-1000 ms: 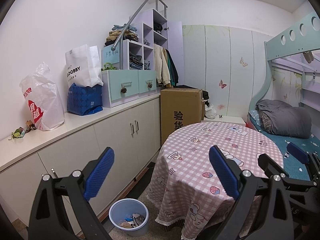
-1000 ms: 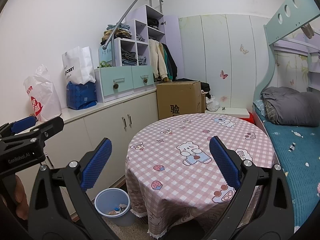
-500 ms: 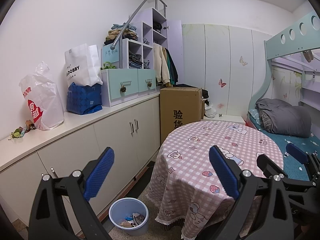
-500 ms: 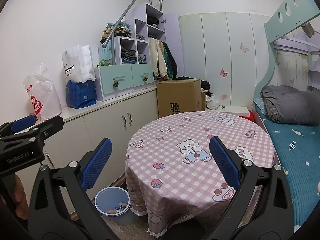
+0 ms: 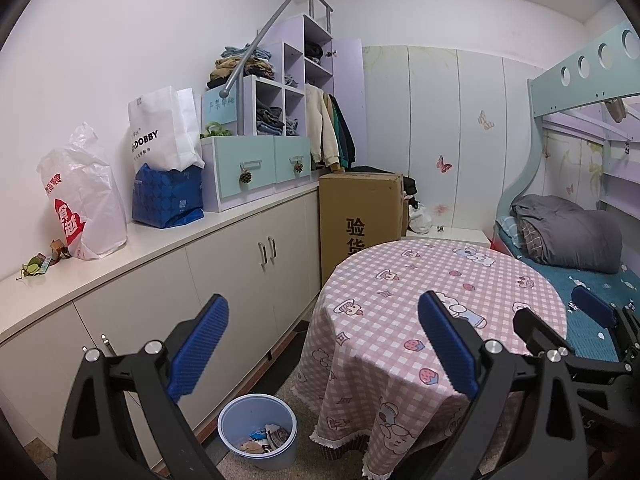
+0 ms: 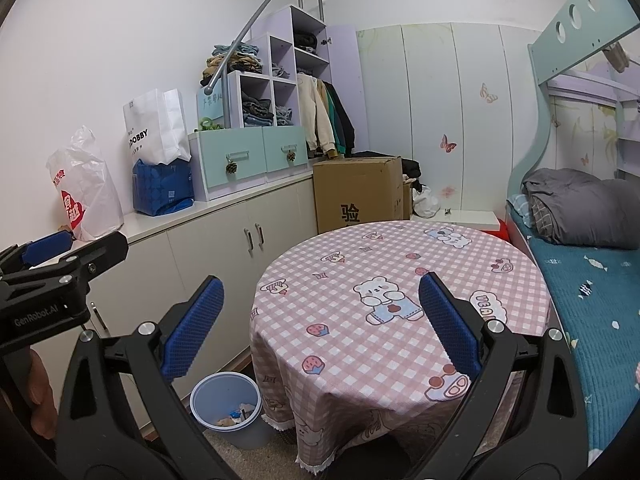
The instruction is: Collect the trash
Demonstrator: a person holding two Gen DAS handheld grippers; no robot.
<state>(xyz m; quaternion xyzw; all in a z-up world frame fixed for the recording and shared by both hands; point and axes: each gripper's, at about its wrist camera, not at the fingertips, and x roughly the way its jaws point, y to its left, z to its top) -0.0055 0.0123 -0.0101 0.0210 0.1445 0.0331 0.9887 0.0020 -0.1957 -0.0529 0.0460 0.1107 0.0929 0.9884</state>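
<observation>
Small bedroom; countertop (image 5: 168, 246) at frame left. Both grippers, left gripper (image 5: 322, 344) and right gripper (image 6: 320, 326), gape wide, empty. Target wrappers (image 5: 40, 264) at far left; approach level; waste bin (image 5: 258, 428) lower centre

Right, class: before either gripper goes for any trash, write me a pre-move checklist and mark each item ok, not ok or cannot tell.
1. Left gripper jaws open, empty: ok.
2. Right gripper jaws open, empty: ok.
3. Bin upright, with room: ok.
4. Bin reachable beside the table: ok.
5. Trash found: scraps on the counter; whether they are trash, cannot tell.
6. Trash on table: none visible, ok.
</observation>
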